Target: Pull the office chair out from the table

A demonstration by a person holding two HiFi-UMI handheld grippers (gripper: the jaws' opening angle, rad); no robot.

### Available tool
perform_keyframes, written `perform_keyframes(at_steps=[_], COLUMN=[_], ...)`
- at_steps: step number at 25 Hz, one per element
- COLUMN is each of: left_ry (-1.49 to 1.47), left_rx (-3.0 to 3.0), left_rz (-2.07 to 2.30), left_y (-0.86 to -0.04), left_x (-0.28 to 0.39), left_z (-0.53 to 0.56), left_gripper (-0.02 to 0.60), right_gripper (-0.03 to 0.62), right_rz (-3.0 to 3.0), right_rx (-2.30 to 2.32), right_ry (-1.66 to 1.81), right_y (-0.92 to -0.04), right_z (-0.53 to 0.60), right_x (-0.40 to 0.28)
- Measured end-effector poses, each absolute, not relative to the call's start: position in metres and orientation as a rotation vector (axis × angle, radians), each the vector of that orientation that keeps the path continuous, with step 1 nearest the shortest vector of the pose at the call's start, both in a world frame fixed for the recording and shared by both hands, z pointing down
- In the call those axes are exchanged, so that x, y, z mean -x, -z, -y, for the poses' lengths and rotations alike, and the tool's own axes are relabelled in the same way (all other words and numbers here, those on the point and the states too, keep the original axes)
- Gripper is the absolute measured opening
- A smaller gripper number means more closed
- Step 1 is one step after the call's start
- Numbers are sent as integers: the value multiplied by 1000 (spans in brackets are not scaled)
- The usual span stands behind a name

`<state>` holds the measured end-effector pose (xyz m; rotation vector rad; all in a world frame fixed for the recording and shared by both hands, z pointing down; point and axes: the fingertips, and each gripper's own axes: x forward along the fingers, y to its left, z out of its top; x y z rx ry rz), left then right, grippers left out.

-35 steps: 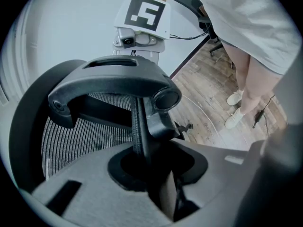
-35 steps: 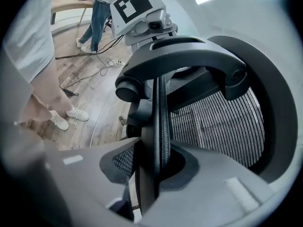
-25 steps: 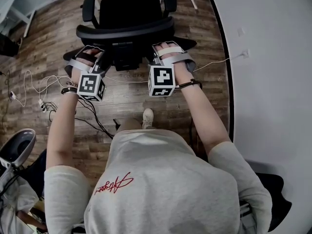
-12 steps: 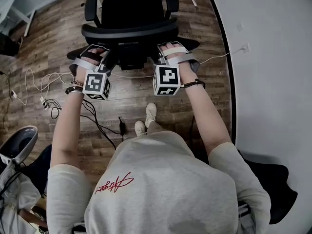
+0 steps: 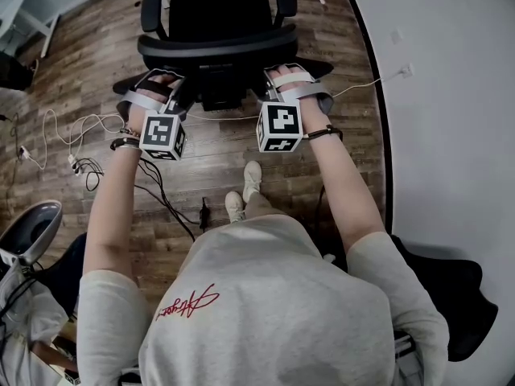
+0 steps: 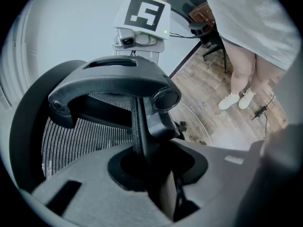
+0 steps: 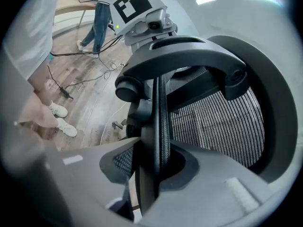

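A black office chair (image 5: 213, 14) stands on the wood floor, left of the white table (image 5: 451, 135), its backrest top (image 5: 216, 48) towards me. My left gripper (image 5: 177, 91) is shut on the backrest's left edge, and my right gripper (image 5: 269, 80) is shut on its right edge. In the left gripper view the backrest rim (image 6: 139, 126) runs straight down between the jaws of the left gripper (image 6: 151, 174), with the mesh (image 6: 80, 136) beside it. The right gripper (image 7: 151, 169) likewise clamps the rim (image 7: 161, 112).
Loose cables (image 5: 88, 131) and a power strip lie on the floor at the left. My white shoes (image 5: 241, 195) are just behind the chair. A grey object (image 5: 28, 232) sits at lower left and a black chair base (image 5: 451, 296) at lower right. Another person (image 7: 99, 13) stands farther off.
The chair and both grippers have shifted together up the head view, grips unchanged. The second shoe has come into sight below the hands.
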<state>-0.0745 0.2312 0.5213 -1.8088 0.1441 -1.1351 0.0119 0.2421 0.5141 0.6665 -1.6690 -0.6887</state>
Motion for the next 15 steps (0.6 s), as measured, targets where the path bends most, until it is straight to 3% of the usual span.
perform_keyframes(at_steps=[15], left_ry=[1125], left_rx=[1792], left_rz=[-160], left_y=[-526], left_x=[88], left_z=[-274], left_gripper=[109], right_gripper=[103], right_rz=[1659], right_rx=[-680], right_ry=[706], right_y=[-519], right_z=[-286], right_x=[2])
